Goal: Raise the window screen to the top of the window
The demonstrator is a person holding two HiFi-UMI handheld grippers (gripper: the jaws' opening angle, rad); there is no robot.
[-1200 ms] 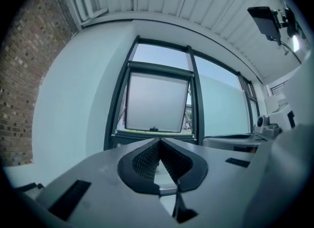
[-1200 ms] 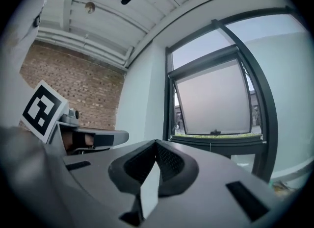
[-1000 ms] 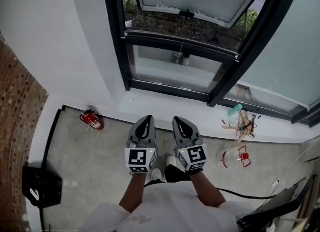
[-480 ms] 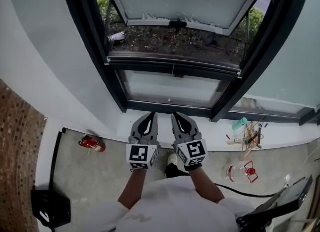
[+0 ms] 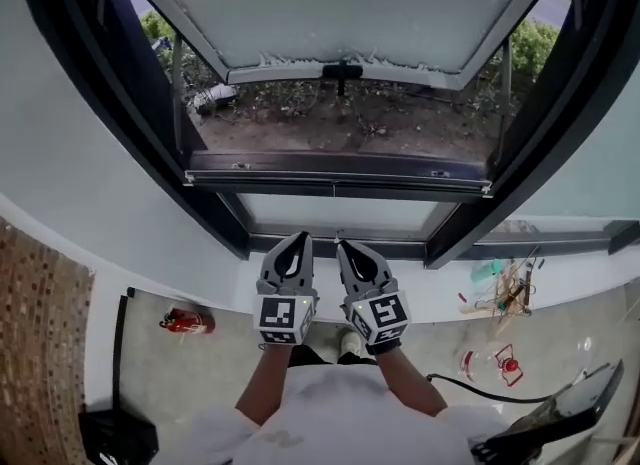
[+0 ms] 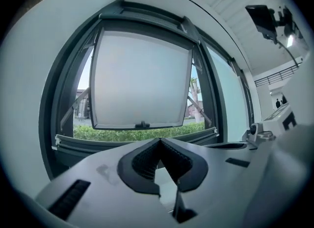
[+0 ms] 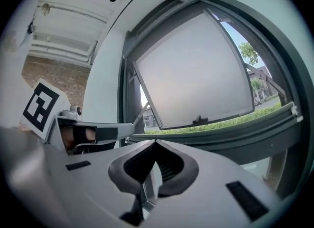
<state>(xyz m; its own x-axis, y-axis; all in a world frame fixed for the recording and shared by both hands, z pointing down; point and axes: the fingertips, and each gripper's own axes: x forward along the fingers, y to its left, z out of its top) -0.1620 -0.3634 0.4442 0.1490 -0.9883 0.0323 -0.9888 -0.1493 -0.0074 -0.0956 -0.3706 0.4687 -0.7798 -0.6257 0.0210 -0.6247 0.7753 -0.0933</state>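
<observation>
In the head view a dark-framed window [image 5: 120, 113] fills the top, its frosted sash [image 5: 340, 13] swung outward. The grey screen rail [image 5: 335, 175] lies across the lower part of the opening, above a fixed pane. My left gripper [image 5: 293, 241] and right gripper [image 5: 347, 247] are side by side just short of the sill, both shut with nothing in them. In the left gripper view the closed jaws [image 6: 160, 141] point level at the rail [image 6: 98, 142]. The right gripper view shows its closed jaws [image 7: 155, 143] below the rail [image 7: 235, 126].
A red fire extinguisher [image 5: 187, 321] lies on the floor at the left by a brick wall [image 5: 40, 353]. Sticks and a teal item [image 5: 503, 288] clutter the sill at the right, a red-capped bottle [image 5: 505, 363] and a black device [image 5: 560, 418] below.
Both grippers have travelled forward toward the window together, still shut. The window and its rail now sit much closer and larger in the head view.
</observation>
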